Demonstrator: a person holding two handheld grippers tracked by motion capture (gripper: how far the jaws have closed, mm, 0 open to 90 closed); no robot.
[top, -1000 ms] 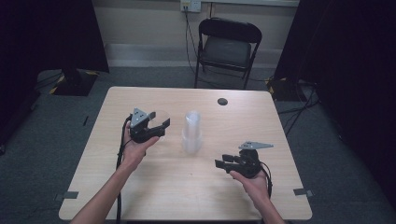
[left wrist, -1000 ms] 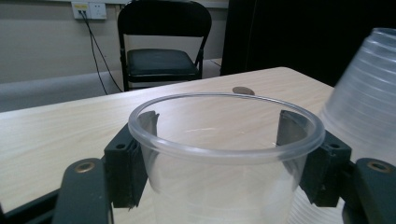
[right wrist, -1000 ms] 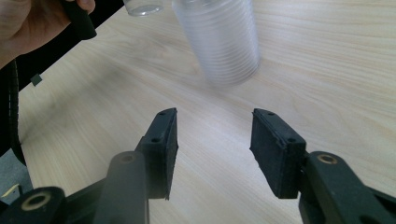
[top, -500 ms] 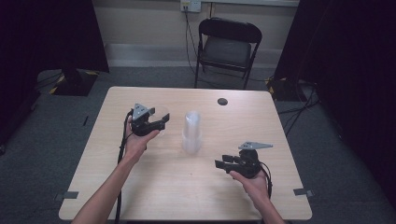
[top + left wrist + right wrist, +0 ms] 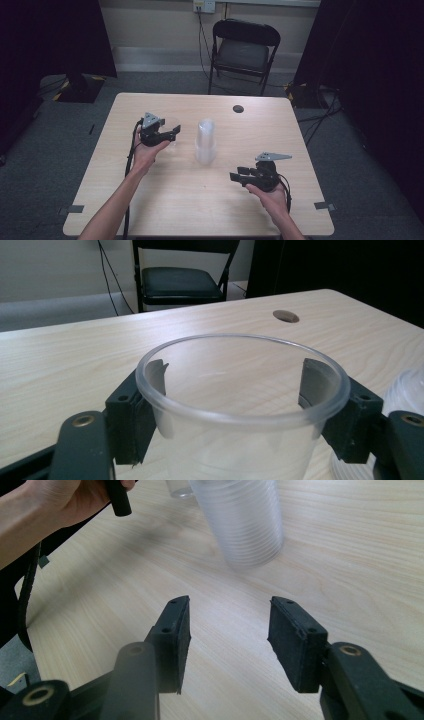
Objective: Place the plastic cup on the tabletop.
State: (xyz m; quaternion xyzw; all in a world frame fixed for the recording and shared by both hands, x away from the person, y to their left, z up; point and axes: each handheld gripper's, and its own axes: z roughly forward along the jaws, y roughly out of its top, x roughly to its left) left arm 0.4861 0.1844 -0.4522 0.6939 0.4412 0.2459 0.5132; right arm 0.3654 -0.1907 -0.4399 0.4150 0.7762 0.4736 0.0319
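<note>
The left gripper (image 5: 232, 405) brackets a clear plastic cup (image 5: 240, 405) below the rim; its jaws have just been opening and look about released. The cup sits at nine o'clock from the cup stack (image 5: 205, 141). It is light, thin-walled and slippery (easily crushed): grip gently mid-wall. Its base is cut off. The right gripper (image 5: 227, 640) rests open, empty.

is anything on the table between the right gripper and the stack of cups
Nothing visible. In the right gripper view, bare table top runs from the open right gripper to the stack of cups. The left gripper with its single cup stands off to the side.
</note>
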